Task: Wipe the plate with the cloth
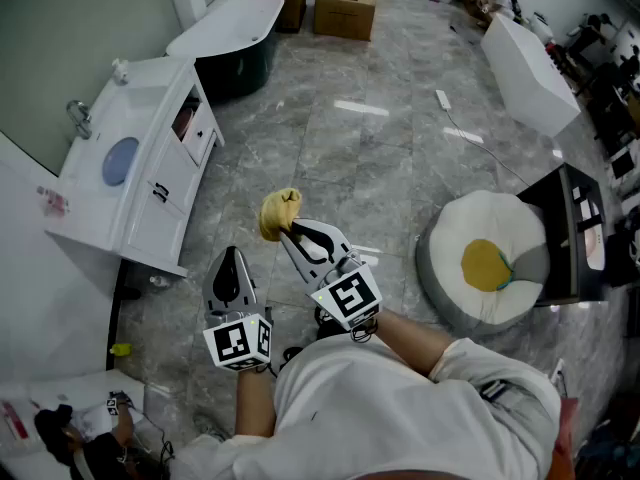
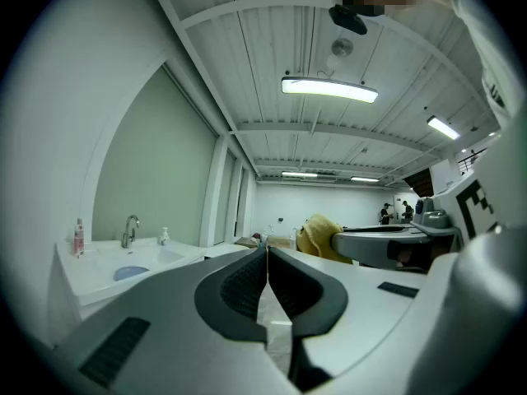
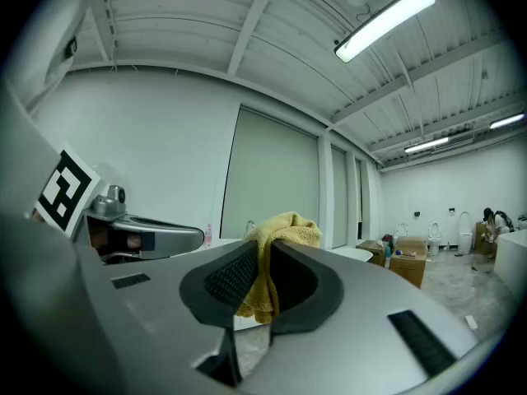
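My right gripper (image 1: 291, 230) is shut on a crumpled yellow cloth (image 1: 279, 212), held level above the floor. In the right gripper view the cloth (image 3: 284, 230) bulges over the closed jaws and hangs down between the pads. My left gripper (image 1: 232, 255) is level beside it on the left, shut with nothing in it; its pads (image 2: 247, 285) meet. A blue round dish (image 1: 119, 161) lies in the basin of the white vanity (image 1: 160, 183) ahead on the left, well away from both grippers. In the left gripper view the dish (image 2: 130, 272) shows at the lower left.
The vanity carries a chrome tap (image 1: 78, 118) and an open drawer (image 1: 190, 120). A bathtub (image 1: 228, 26) and cardboard boxes (image 1: 345, 10) stand further off. To the right are a white and yellow beanbag (image 1: 488, 258) and a black cabinet (image 1: 578, 230). Grey marble floor (image 1: 350, 158) lies ahead.
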The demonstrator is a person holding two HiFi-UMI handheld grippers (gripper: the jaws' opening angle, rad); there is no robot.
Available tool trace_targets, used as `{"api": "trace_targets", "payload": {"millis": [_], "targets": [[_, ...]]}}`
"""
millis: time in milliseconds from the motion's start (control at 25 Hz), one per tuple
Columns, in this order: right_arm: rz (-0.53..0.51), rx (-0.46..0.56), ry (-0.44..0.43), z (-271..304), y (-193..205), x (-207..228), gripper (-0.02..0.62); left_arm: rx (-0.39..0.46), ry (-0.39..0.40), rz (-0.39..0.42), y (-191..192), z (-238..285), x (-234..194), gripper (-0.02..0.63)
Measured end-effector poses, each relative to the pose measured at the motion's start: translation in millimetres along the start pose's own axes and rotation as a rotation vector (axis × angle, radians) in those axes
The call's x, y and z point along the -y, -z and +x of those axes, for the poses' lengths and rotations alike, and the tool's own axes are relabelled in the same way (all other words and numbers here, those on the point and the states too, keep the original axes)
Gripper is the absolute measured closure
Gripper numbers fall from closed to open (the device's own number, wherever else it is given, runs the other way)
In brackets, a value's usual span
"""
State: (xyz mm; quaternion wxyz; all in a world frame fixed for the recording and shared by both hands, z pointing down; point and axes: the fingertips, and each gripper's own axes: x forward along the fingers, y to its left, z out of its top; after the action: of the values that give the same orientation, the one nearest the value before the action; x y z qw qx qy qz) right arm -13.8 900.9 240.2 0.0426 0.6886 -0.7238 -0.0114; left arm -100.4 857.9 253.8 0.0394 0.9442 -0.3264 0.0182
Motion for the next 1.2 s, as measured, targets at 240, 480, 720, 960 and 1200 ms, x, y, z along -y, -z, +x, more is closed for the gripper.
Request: {"api": "trace_targets", "payload": {"millis": [240,480,720,960,1200], "targets": [[0.065,-0.034,0.009,10,4,-4,0.548,-0.02,0.006,0.001,8,4,-11,0.581],[0.065,-0.008,-0.062,28,11,-16,0.547,-0.042,-0.034,-0.01,15,-1,-28,0.582],[0.018,0.039,-0.117,45,12,-10,0.548,-0.044,-0.05,-0.017,17,8,-31,0.582],[0.042,0.033,-0.159,45,17,7,0.546,-0.083,-0.09,0.01,23,16,-20,0.581],[0.085,0.007,-0.187,46,27,20,0.547,-0.131,-0.118,0.031,33,27,-10,0.581]]}}
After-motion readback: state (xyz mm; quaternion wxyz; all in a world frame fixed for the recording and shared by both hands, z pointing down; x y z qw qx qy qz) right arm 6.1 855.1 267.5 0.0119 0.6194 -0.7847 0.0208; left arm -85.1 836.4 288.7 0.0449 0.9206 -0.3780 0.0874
